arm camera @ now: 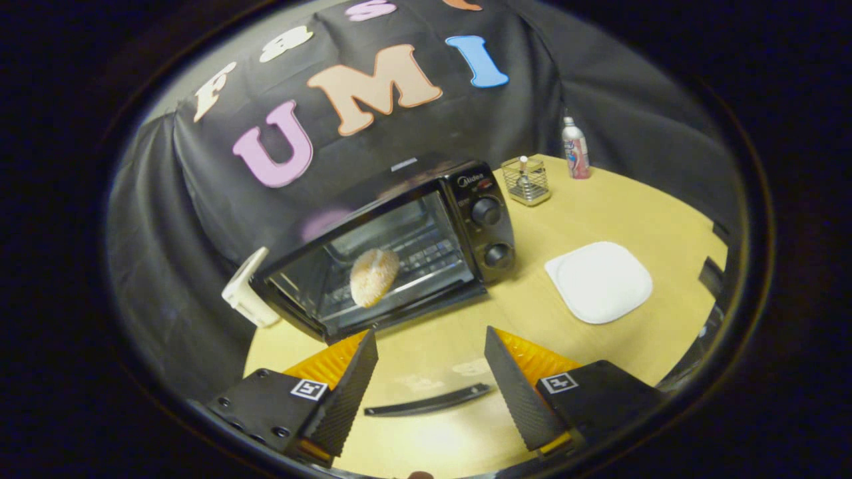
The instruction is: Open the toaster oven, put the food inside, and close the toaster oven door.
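A black toaster oven stands on the wooden table with two knobs on its right panel. Its glass door hangs open toward me, and the dark door handle lies between my fingers, touching neither. A round, pale brown bread roll rests on the rack inside the oven, just beyond my fingertips. My gripper is open, with nothing held between its fingers.
An empty white square plate lies on the table to the right of the oven. Behind it stand a small wire holder and a spray bottle. A cream plastic object sits against the oven's left side.
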`<control>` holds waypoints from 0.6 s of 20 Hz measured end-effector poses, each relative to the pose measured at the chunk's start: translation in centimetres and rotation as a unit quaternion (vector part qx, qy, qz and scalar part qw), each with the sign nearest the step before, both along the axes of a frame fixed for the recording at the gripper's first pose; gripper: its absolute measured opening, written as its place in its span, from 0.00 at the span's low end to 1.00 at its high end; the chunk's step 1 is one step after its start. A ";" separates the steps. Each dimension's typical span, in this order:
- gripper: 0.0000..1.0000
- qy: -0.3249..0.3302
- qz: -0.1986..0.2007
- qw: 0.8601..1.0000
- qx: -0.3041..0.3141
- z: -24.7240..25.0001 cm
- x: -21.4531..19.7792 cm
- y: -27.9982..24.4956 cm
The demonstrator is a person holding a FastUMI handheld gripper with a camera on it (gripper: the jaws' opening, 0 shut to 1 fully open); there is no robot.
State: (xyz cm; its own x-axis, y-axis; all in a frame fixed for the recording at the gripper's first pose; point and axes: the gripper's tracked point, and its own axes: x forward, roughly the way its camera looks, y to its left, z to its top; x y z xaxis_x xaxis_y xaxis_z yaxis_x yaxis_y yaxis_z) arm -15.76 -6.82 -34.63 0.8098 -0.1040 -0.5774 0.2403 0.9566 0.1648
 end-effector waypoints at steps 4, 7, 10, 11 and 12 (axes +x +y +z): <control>1.00 0.067 0.029 0.996 -0.051 -3.0 -3.5 -0.1; 1.00 0.101 0.060 0.991 -0.064 -5.0 -5.0 0.8; 1.00 0.131 0.087 0.985 -0.072 -7.0 -5.7 2.0; 1.00 0.136 0.096 0.983 -0.073 -7.5 -5.8 2.5; 1.00 0.141 0.103 0.982 -0.075 -8.0 -5.6 2.9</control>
State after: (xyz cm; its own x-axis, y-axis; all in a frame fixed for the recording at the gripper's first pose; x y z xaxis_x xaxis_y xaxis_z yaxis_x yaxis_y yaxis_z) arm -21.33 -3.97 -42.68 0.6332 -0.0553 -0.7720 0.0543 0.9982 -0.0270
